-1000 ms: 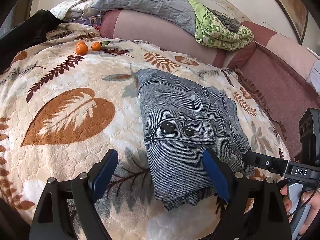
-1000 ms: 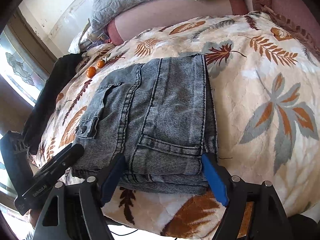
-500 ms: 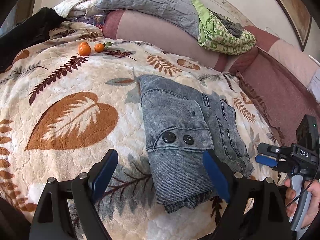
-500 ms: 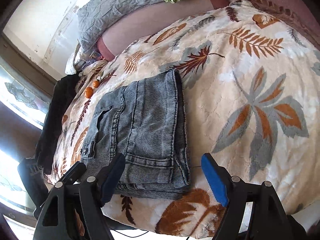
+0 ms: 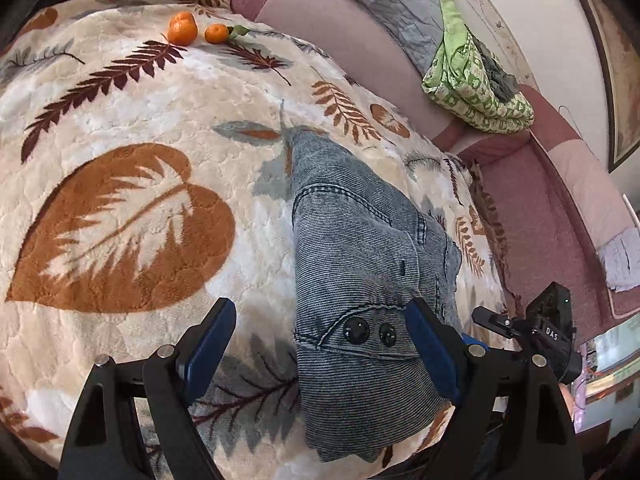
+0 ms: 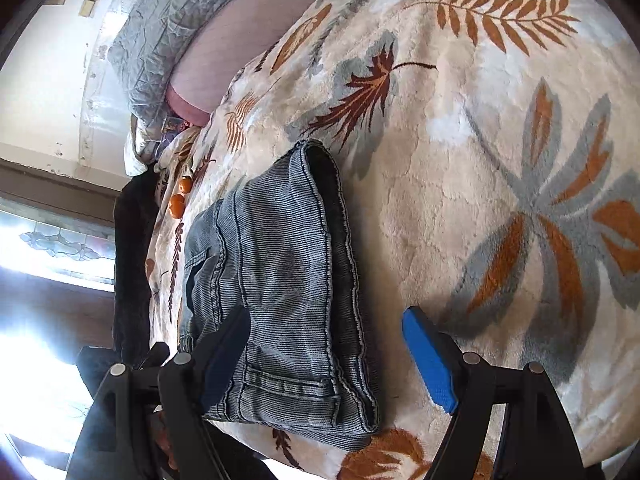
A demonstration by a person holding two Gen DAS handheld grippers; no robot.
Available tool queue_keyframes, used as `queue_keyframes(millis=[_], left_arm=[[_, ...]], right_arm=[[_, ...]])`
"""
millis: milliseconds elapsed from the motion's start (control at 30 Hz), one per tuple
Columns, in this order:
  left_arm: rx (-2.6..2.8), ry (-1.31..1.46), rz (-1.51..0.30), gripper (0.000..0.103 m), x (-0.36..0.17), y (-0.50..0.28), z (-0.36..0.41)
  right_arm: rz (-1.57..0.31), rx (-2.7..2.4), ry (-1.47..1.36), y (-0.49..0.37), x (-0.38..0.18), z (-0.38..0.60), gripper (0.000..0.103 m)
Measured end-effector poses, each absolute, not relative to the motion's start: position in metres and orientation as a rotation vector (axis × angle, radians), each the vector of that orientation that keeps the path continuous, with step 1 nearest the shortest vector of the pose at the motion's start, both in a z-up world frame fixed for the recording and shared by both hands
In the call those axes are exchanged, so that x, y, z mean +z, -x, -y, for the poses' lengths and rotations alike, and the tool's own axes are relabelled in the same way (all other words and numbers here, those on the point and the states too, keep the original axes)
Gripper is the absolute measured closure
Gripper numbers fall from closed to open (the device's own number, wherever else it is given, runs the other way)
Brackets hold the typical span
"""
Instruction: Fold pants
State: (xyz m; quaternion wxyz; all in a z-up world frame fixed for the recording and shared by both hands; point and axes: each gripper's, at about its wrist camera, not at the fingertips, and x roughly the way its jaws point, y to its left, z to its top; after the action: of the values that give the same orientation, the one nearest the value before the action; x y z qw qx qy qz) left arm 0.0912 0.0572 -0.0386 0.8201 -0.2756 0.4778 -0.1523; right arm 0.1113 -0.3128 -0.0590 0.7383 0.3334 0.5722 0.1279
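Grey-blue denim pants lie folded into a compact stack on the leaf-patterned blanket, near its front edge. Two dark buttons show on the top flap. My left gripper is open and empty, hovering just above the near end of the stack. The pants also show in the right wrist view. My right gripper is open and empty, held over the near right corner of the stack. The right gripper also shows in the left wrist view, off the pants' right side.
Two oranges sit at the far left of the blanket. A grey quilt and a green folded cloth rest on the pink sofa back. A dark garment lies at the blanket's left edge by a window.
Both grippers have pulled back and risen from the folded pants, staying open. The right gripper has swung to the right so the pants sit further left in its view.
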Motion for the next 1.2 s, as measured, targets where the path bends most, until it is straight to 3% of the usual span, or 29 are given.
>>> queue_keyframes(millis=[467,1067,1200], left_arm=[[-0.402,0.644,-1.104,0.016,-0.052,-0.116,-0.044],[-0.254,0.351,-1.097,0.016,-0.045,-0.132,-0.006],[-0.269,0.303,-1.100,0.032,-0.045,-0.131,0.002]], right_arm=[[-1.307,0.298,-0.685,-0.130,-0.066,0.299,0.020],[-1.352,0.310,-0.512,-0.152,-0.067,0.261,0.015],[-1.364,0.282,-0.383,-0.152,-0.066,0.245,0.021]])
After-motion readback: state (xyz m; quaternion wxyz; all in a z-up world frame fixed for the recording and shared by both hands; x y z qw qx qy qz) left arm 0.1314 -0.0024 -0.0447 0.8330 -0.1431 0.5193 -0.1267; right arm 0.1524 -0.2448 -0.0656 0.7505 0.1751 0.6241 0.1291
